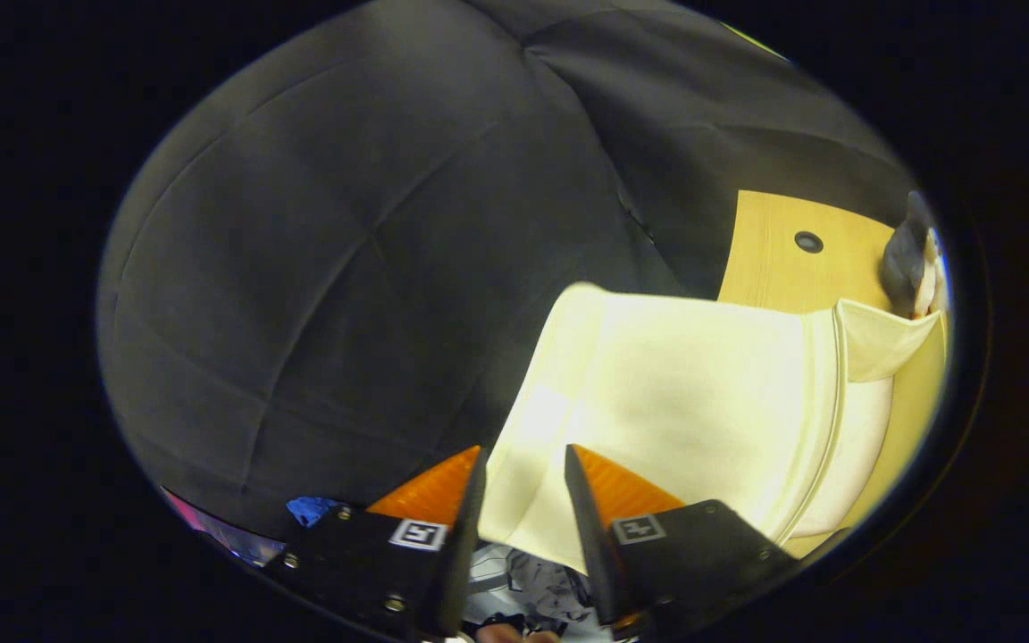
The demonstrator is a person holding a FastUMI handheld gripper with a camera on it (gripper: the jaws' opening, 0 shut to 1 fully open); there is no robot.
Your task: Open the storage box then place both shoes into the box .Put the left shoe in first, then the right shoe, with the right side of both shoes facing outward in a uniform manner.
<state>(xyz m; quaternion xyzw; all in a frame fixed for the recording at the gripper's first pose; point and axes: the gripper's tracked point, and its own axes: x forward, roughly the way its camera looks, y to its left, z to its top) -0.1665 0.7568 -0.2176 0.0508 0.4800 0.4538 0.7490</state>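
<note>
The cream fabric storage box [863,446] stands on a wooden table [773,259]. Its lid [702,393] is raised and tilted, and a folded side flap [881,344] shows at its far corner. My gripper [523,500] holds the lid's near edge, which sits between the two fingers with both pressing on it. A grey shoe [903,259] lies beyond the box at the table's far end, only partly seen.
The dark cloth wall [372,250] rises behind and to the left of the box. A round hole [808,241] is in the tabletop near the shoe. A blue scrap [311,509] lies low beside the left finger.
</note>
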